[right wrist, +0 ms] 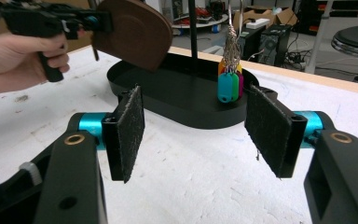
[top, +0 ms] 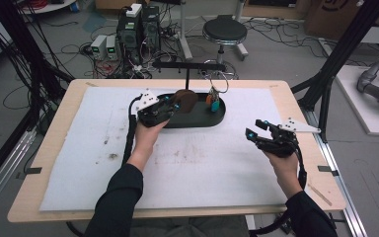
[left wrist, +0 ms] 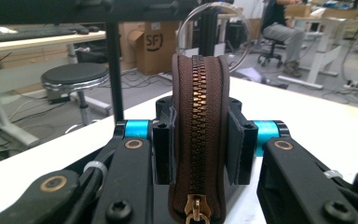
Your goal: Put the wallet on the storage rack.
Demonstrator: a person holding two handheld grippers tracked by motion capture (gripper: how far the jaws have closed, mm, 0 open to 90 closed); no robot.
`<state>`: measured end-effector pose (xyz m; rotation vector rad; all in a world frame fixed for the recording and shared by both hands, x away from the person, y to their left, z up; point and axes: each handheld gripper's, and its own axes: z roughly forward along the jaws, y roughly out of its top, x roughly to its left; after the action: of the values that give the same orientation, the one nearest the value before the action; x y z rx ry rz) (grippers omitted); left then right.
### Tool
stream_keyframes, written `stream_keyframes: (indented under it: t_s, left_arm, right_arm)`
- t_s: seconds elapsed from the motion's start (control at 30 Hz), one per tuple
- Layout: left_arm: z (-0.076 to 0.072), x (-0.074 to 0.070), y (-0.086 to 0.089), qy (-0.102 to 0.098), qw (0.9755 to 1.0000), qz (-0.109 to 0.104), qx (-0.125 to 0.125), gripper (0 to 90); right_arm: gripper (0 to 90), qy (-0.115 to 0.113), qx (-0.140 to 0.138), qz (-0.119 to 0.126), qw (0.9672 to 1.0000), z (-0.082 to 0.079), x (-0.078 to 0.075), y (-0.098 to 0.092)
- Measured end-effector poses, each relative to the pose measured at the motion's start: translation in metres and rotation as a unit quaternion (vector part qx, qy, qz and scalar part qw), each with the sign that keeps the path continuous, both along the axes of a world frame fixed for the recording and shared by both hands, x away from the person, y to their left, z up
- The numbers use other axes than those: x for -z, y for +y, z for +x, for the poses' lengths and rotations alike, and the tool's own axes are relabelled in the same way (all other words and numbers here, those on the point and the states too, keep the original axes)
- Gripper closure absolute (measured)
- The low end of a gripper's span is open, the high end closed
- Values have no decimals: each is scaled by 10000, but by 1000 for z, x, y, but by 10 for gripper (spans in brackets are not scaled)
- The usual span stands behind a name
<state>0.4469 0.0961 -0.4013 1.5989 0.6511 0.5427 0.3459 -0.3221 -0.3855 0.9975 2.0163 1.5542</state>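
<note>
Left fingers (left wrist: 237, 140) are clamped flat on both faces of a brown zip pouch (left wrist: 198, 140), zipper edge up toward the camera, brass pull at the bottom of the left gripper view. Right fingers (right wrist: 129, 133) stand wide apart with nothing between them; the felt pads face each other across bare table.

Left gripper (top: 164, 109) holds the pouch (top: 184, 100) lifted over the left end of the black tray (top: 197, 121), near the thin post (top: 187, 79) of the stand. Pouch is clear of the tray floor as far as the right gripper view shows; there it hangs as a brown half-disc (right wrist: 133, 32) above the tray rim (right wrist: 168, 105), held from its left side by the left gripper (right wrist: 81, 21).

Grip on the flat faces, judged: it keeps the pouch from twisting and leaves its rounded edge free, which suits either setting it down in the tray or offering it up to the crossbar (top: 188, 65).

Key tags (right wrist: 228, 84) (blue, green, pink, orange) hang on a chain from the bar at the tray's right end, well apart from the pouch. A clear ring (left wrist: 213, 35) shows just behind the pouch in the left gripper view.

Right gripper (top: 261, 131) waits over the white mat (top: 79, 163), right of the tray, jaws aimed toward it. Judged: ready to assist or take the tags.
</note>
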Motion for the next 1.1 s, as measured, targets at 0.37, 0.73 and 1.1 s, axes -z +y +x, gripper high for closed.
stream_keyframes:
  t_s: [0.37,0.73,1.1]
  left_arm:
    - [28,7,-18,279,9990,249,-242,682]
    - [32,15,-21,563,9960,617,-317,675]
    - [25,15,-9,710,9925,979,-174,672]
  right_arm:
    - [388,-10,-23,-57,10000,1,1,1]
    - [390,-3,19,-26,10000,0,1,-3]
    - [390,11,3,-35,10000,-2,1,-4]
